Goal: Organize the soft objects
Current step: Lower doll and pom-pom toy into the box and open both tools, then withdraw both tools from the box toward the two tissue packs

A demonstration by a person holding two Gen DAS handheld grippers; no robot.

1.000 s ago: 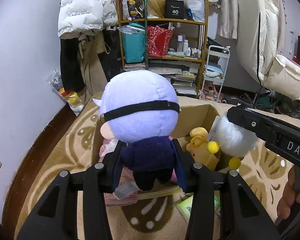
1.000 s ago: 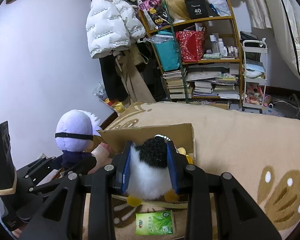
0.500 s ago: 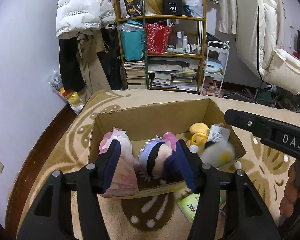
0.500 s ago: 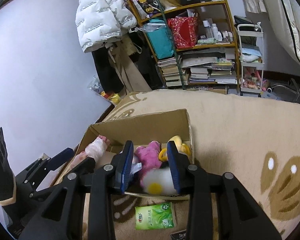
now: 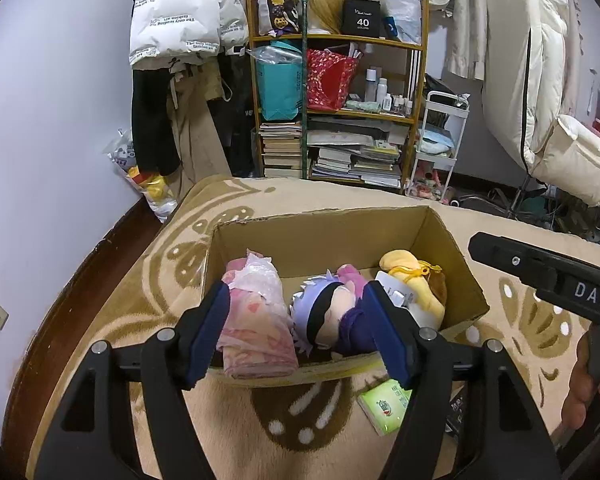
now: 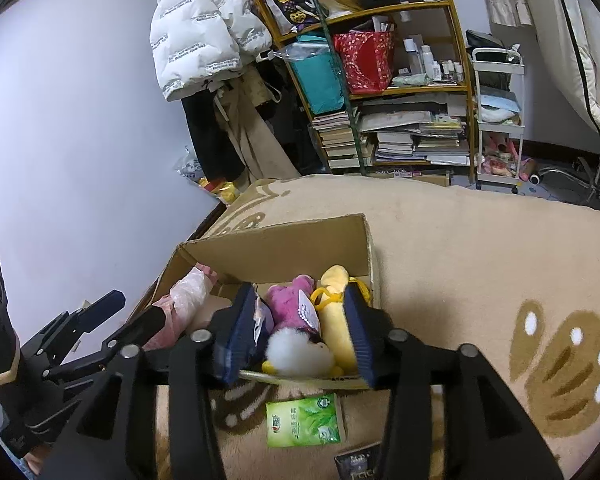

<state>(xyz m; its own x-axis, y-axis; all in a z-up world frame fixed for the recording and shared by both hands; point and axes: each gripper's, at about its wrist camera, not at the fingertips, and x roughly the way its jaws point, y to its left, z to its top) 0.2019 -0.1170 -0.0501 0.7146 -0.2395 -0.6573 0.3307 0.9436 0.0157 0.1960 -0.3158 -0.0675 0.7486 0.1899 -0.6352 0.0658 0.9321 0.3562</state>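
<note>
A cardboard box (image 5: 320, 236) (image 6: 284, 244) sits on a beige patterned blanket. In it lie a pink wrapped bundle (image 5: 256, 320), a lavender-haired doll with a black blindfold (image 5: 324, 318), a magenta plush (image 6: 290, 300), a yellow plush (image 5: 414, 280) (image 6: 336, 312) and a white fluffy penguin (image 6: 300, 354). My left gripper (image 5: 296, 332) is open and empty above the box's near edge. My right gripper (image 6: 296, 334) is open and empty above the penguin; it also shows in the left wrist view (image 5: 540, 276).
A green tissue pack (image 6: 304, 420) (image 5: 384, 404) and a dark packet (image 6: 358, 464) lie on the blanket in front of the box. A cluttered bookshelf (image 5: 336, 108), hanging coats (image 5: 180, 60), a white cart (image 5: 440, 144) and a cream chair (image 5: 548, 112) stand beyond.
Both grippers opened. The lavender doll dropped from my left gripper into the box, and the white penguin dropped from my right gripper into the box.
</note>
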